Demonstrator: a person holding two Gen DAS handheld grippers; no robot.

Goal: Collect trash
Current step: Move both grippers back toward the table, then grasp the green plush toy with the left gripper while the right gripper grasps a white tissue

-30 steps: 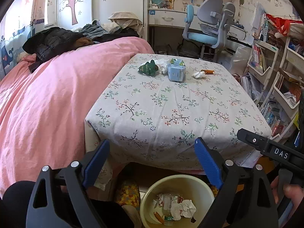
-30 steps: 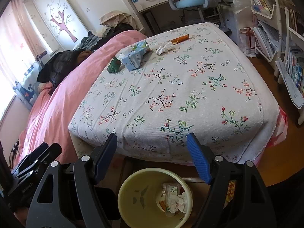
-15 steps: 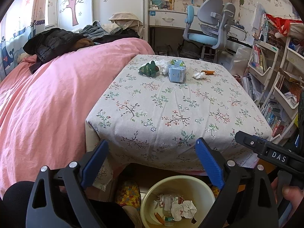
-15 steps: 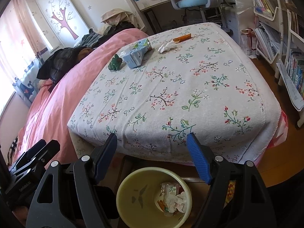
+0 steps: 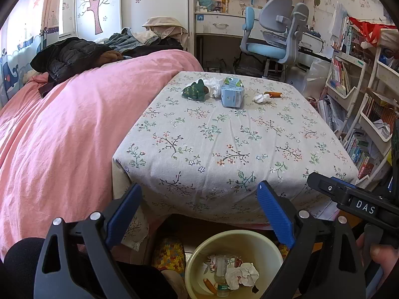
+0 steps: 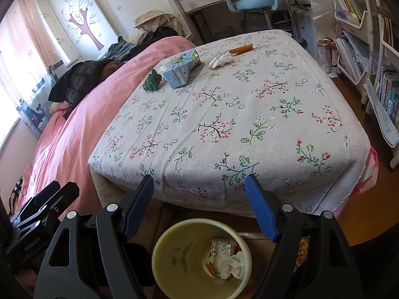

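Left gripper [image 5: 199,214] and right gripper [image 6: 199,206] both wide apart, empty, above round pale-yellow plastic bin [image 6: 167,244]; crumpled white tissue [image 6: 220,59] on floral-cloth table [image 6: 249,124].

Item count:

- Grippers: two, the left gripper [image 5: 199,214] and the right gripper [image 6: 199,204], each with two blue fingers.
- Bins: one yellow waste bin [image 6: 159,249] on the floor.
- Items on the floral-covered bench [image 5: 224,149]: one green toy [image 5: 194,91], one blue carton [image 5: 232,94], two crumpled tissues [image 5: 260,98] [image 5: 213,86], one orange wrapper [image 5: 273,94].
- Chairs: one blue-seated desk chair [image 5: 271,37].
- Beds: one, with one pink duvet [image 5: 62,124].

The number of pieces inside the bin cannot be counted.
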